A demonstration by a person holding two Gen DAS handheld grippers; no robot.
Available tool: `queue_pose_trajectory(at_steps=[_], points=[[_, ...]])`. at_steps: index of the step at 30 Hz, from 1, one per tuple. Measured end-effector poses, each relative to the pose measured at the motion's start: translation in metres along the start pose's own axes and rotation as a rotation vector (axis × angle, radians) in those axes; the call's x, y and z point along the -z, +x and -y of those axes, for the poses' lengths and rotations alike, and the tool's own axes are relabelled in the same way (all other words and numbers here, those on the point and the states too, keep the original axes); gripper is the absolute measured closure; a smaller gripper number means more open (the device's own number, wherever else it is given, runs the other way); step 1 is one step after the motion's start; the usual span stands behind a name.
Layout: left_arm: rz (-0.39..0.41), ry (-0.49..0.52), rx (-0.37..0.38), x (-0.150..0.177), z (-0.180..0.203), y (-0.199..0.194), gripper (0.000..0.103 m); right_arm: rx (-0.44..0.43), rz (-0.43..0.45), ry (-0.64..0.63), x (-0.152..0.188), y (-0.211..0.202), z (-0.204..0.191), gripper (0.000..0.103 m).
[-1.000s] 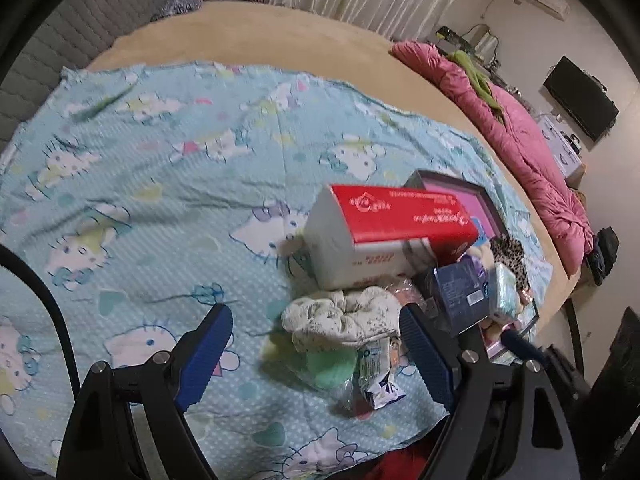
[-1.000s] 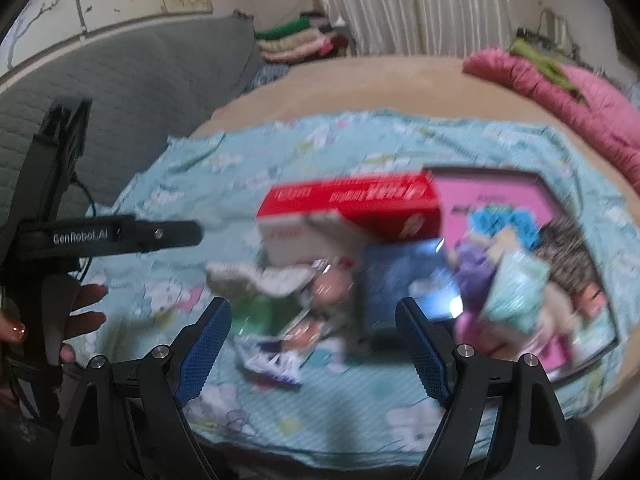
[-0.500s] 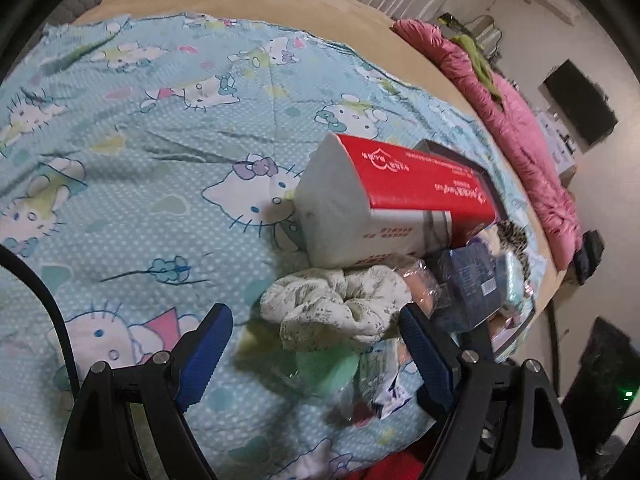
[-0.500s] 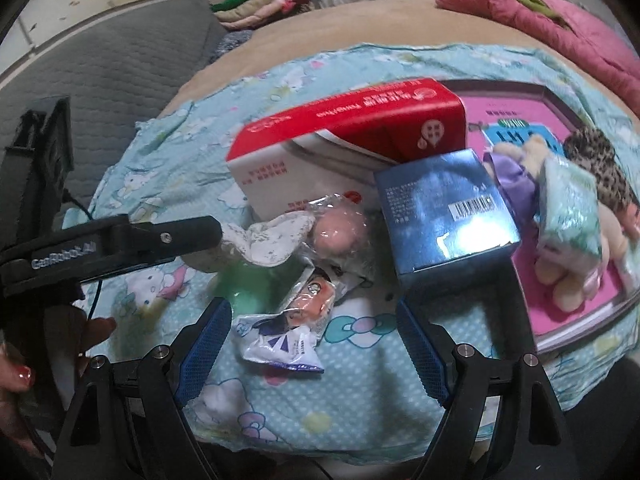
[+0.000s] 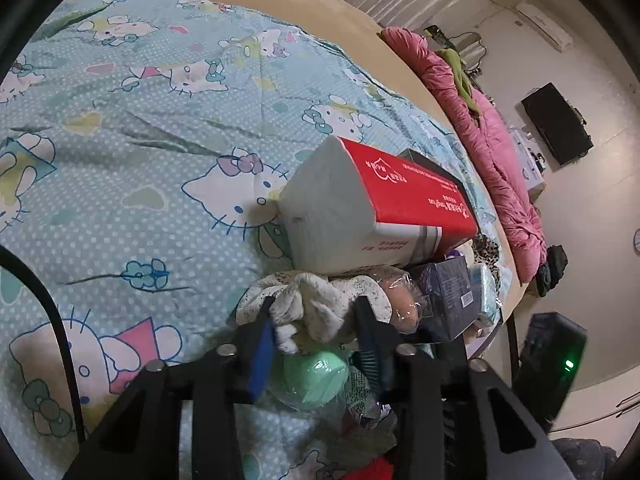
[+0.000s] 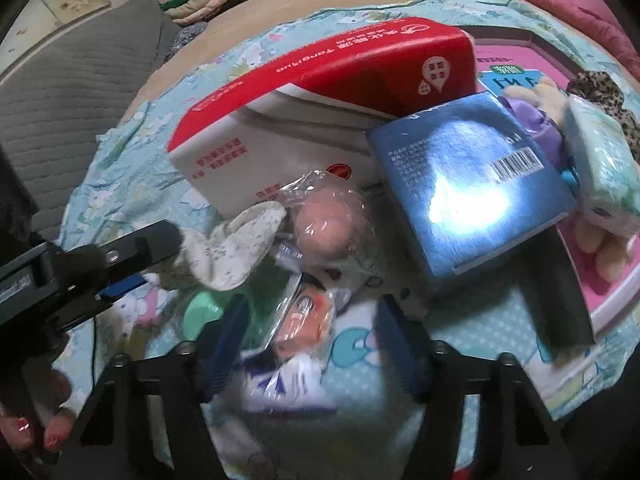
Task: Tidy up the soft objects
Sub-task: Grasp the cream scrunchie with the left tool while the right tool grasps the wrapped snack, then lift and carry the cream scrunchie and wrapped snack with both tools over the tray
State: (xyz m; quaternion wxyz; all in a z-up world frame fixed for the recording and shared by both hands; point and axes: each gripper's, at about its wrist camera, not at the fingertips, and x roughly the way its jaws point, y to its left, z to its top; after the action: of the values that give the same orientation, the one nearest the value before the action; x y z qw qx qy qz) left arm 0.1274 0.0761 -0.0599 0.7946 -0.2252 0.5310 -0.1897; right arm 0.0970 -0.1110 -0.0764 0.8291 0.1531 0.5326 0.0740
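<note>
Both grippers dropped in and closing — left gripper (image 5: pixel 316 332) now pinching the white scrunchie (image 5: pixel 320 300), right gripper (image 6: pixel 308 340) narrowing round the orange packet (image 6: pixel 306 316) at six o'clock — first pickups starting.

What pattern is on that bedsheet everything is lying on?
The bedsheet is light blue with white dots and cartoon cat faces wearing bows, clearest in the left wrist view.

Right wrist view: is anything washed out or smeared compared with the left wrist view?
Right wrist view: glare blows out the top of the blue box, and the packets by the right gripper are motion-blurred. Left wrist view: sharp on the white scrunchie, only fisheye bending at the edges.
</note>
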Motion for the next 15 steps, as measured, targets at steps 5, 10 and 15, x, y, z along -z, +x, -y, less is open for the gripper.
queue_pose_trajectory(at_steps=[5,10,15], points=[[-0.005,0.014,0.007,0.001,-0.002,0.003,0.076,0.005,-0.016,-0.059,-0.003,0.013,-0.003,0.055],[0.016,0.034,0.013,0.000,0.000,0.001,0.081,-0.035,-0.020,-0.095,-0.004,0.010,0.001,0.063],[0.043,0.046,0.029,-0.001,0.004,-0.007,0.083,-0.084,-0.049,-0.090,0.003,-0.006,0.015,0.072]])
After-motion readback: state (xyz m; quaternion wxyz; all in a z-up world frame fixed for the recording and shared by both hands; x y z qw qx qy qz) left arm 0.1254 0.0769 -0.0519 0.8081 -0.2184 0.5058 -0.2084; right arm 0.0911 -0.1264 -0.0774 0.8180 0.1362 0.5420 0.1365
